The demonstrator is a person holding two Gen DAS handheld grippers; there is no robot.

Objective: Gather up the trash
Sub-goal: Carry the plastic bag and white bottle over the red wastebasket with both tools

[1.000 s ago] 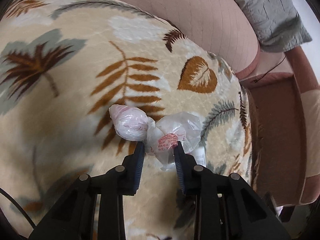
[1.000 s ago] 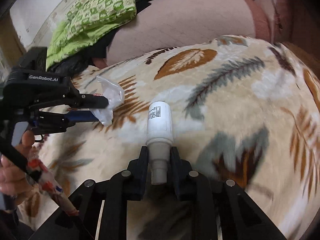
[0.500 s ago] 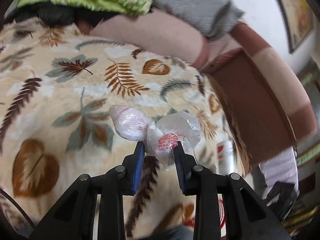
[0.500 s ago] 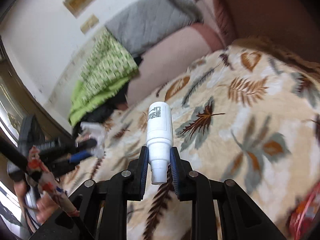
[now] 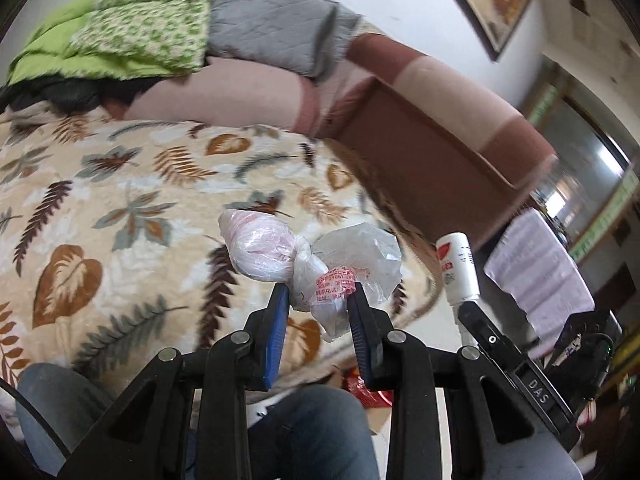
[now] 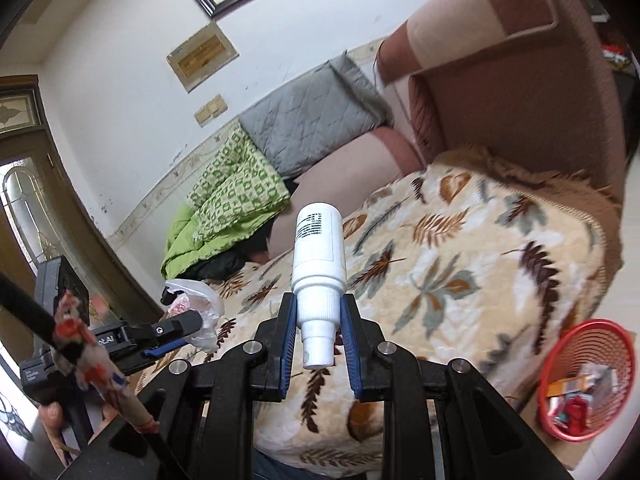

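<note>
My left tongs (image 5: 318, 300) are clamped on a knotted plastic bag (image 5: 312, 264) with red print, held clear above the leaf-patterned blanket (image 5: 120, 208). My right tongs (image 6: 318, 320) are clamped on the neck of a white bottle (image 6: 319, 248), its base pointing away from the camera, also lifted off the blanket. A red basket (image 6: 588, 380) with scraps inside stands on the floor beside the sofa (image 6: 520, 80), at lower right in the right wrist view.

You are seeing: 1 knotted plastic bag (image 5: 308, 268) | 1 white bottle (image 6: 318, 254) | 1 red basket (image 6: 588, 380) | 2 grippers: left gripper (image 5: 318, 300), right gripper (image 6: 319, 312)
</note>
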